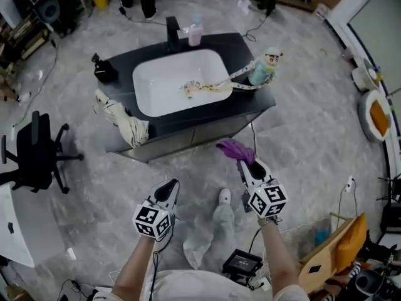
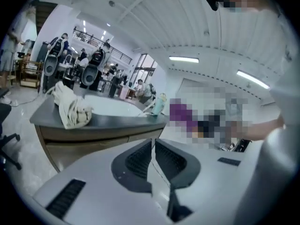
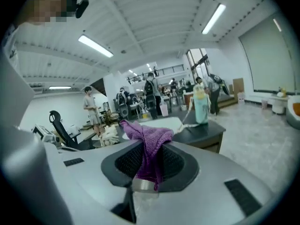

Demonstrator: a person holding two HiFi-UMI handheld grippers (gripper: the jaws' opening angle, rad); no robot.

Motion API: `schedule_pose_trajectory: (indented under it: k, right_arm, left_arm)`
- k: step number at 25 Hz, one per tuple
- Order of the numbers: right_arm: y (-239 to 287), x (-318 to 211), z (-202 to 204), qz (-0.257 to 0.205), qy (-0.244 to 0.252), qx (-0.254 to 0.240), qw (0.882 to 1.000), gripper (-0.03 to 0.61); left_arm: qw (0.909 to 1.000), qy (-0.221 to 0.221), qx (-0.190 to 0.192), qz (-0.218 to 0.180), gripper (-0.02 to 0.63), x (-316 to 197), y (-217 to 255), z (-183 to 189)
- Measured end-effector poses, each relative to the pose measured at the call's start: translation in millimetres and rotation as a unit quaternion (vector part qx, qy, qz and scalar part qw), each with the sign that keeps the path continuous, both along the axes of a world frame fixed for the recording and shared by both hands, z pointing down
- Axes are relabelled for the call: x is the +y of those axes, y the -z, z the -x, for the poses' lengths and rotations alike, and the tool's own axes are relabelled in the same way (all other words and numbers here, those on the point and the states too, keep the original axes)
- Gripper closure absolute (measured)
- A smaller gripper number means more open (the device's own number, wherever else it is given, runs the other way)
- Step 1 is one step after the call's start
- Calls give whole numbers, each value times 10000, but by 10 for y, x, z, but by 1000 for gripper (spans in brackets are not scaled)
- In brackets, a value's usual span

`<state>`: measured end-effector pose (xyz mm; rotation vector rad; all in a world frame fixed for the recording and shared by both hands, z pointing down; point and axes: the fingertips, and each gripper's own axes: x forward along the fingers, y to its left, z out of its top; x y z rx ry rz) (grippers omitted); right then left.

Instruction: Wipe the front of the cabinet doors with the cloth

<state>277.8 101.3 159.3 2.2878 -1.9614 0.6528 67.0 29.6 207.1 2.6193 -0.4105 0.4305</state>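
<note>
A dark vanity cabinet with a white sink stands ahead of me on the grey floor; its beige cabinet doors face me. My right gripper is shut on a purple cloth, which sticks up past the fingertips a short way in front of the doors, apart from them. In the right gripper view the purple cloth is pinched between the dark pads. My left gripper hangs lower and further from the cabinet, its jaws shut with nothing between them. In the left gripper view the doors show under the countertop.
A crumpled beige rag hangs over the counter's left corner. A doll-topped bottle, a measuring tape, a pink bottle and a black faucet sit on the vanity. An office chair stands left. Cables and boxes lie at right.
</note>
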Motion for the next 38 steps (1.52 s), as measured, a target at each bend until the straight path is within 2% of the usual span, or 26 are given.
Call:
schedule_pose_trajectory:
  k: [4,6,10,12,15,17,22,26,30,34,38]
  right_arm:
    - [974,252,373,-269,198,558,9979,488]
    - [1371,416,531,-411,285,680,9964,488]
    - [1992,713,799,-862,499,619,9931,488]
    - [2199,907,895,-1128,483,391,9917,488]
    - [2303,1252,1030,-1363,526,32,9893,488]
    - [2314,1456,1118,-1414,712,-98,9873,488]
    - [2341,1994,1261,-1383,1236,-94,9826,488]
    - [2276,2218,1296,-1347,1348,-124,9816,488]
    - [2403,2380,1480,-1539,1110,103,9818,488]
    - [2480,2467,1905,-1629,816,172,9831,488]
    - [2471,2459,2648,-1624,578,88,9850,488]
  left_arm:
    - [9984,238,431,-273,591,-40,838,198]
    - [9966,380,625,-368,591,28,1193,336]
    - [9919,689,832,-667,591,280,1768,650]
    - [9893,788,820,-918,591,488,1996,794]
    - [9834,1066,706,-1288,591,889,2240,1011]
    - [9782,1374,685,-1396,591,1165,2367,1125]
    - [9753,1693,713,-1229,591,1852,2459,1176]
    - [9746,1607,726,-1379,591,2123,2604,1145]
    - [9698,1562,1048,-1554,591,2145,2879,1280]
    - [9626,1528,1438,-1714,591,2016,3123,1678]
    - [9632,1190,1443,-1930,591,2026,3194,2288]
